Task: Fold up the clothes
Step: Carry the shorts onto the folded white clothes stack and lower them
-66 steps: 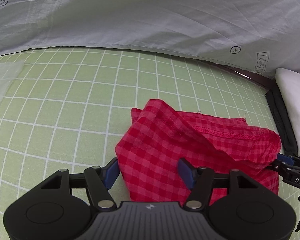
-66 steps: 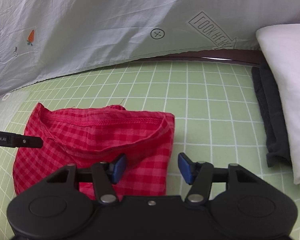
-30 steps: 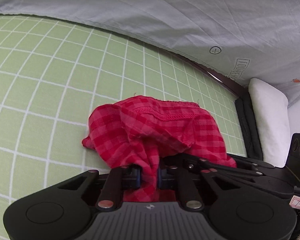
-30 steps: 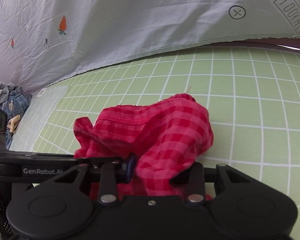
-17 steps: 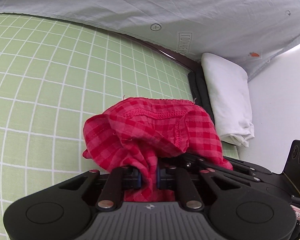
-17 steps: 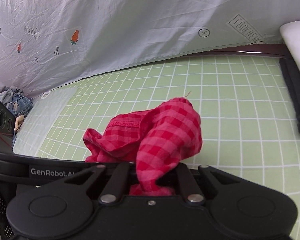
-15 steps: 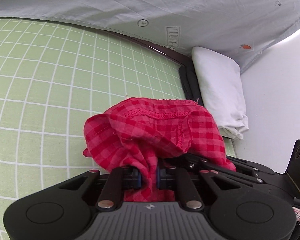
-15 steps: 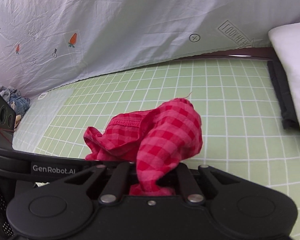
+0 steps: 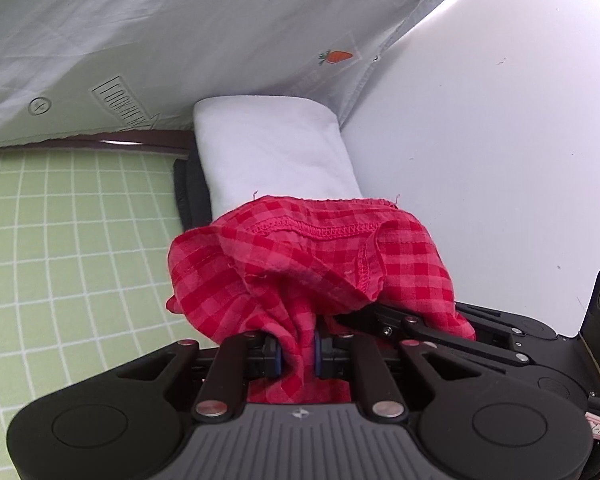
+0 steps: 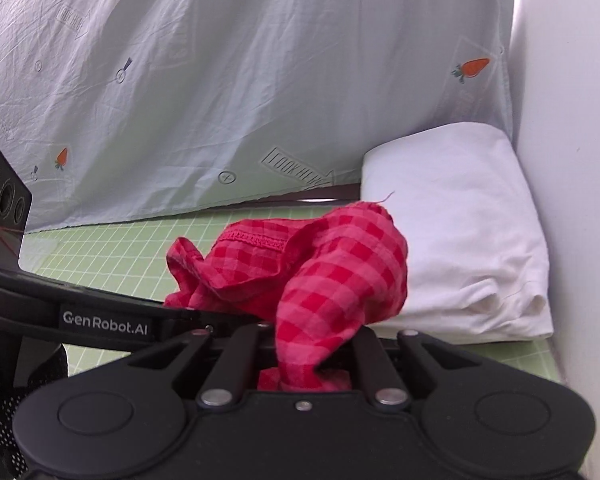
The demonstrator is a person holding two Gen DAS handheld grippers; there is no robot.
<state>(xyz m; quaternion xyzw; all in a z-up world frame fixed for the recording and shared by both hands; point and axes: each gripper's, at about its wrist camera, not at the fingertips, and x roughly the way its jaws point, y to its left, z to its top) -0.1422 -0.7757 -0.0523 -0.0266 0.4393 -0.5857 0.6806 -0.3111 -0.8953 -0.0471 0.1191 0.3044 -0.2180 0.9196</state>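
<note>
The left tongs (image 9: 298, 354) are clamped on a bunched fold of the red gingham garment (image 9: 312, 260), their blue pads pressing the cloth from both sides. The right tongs (image 10: 306, 354) pinch another fold of the same garment, which bulges up out of the jaws. The cloth hangs bunched between the two tools, held above the green grid mat (image 9: 60, 248). Behind it a folded white cloth (image 10: 460, 232) lies on a dark garment (image 9: 192, 196), under a carrot-print sheet (image 10: 260, 80)

Red/pink checked garment (image 9: 312, 264), green mat w/ white grid (image 9: 60, 240), white pillow (image 10: 460, 220), black tongs (image 9: 298, 354)
</note>
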